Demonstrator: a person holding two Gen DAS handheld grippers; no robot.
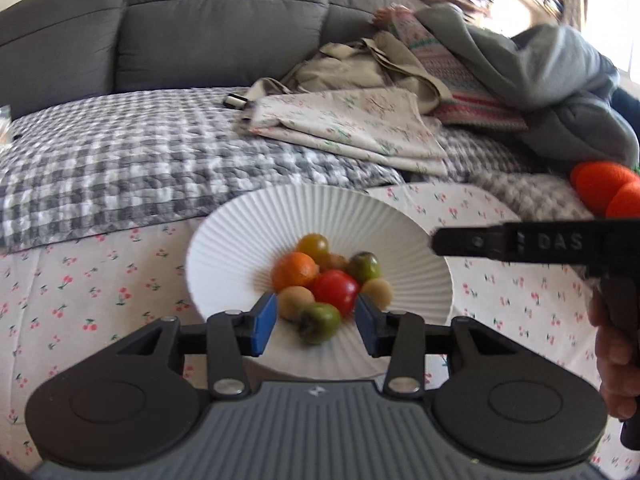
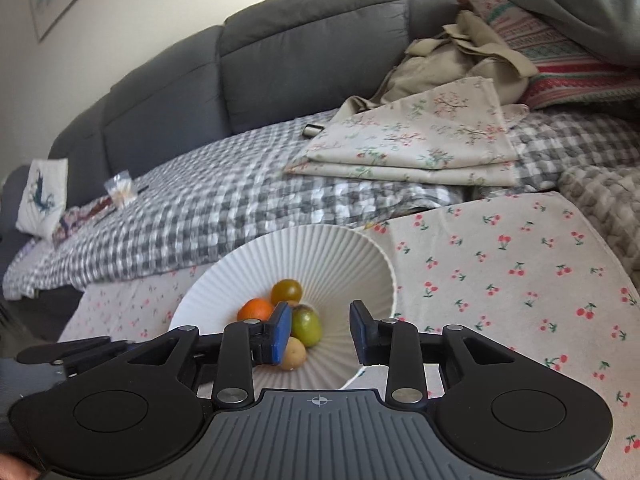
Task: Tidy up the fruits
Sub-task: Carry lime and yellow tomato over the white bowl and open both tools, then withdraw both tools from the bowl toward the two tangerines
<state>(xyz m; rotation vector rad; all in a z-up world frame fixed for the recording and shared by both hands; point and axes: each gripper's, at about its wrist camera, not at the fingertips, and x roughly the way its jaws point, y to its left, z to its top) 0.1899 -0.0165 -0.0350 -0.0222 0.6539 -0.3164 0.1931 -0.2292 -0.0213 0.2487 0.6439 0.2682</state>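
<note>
A ribbed bowl [image 1: 224, 248] is sitting on a cherry-print cloth [image 1: 100, 300], near the front of the scene. Small fruits [image 1: 326, 286] are lying heaped together in the bowl's middle, touching one another. The left gripper [image 1: 316, 322] is reaching over the bowl's near rim, its jaws standing apart on either side of the nearest fruit. The right gripper [image 2: 320, 330] is hanging over the bowl's right part, with the fruits at its left finger. Behind the bowl a checked blanket [image 1: 120, 168] is lying across a sofa [image 1: 180, 28]. Folded floral cloths [image 1: 352, 128] are resting on the blanket, far right, with piled clothes [image 1: 540, 72] behind them.
</note>
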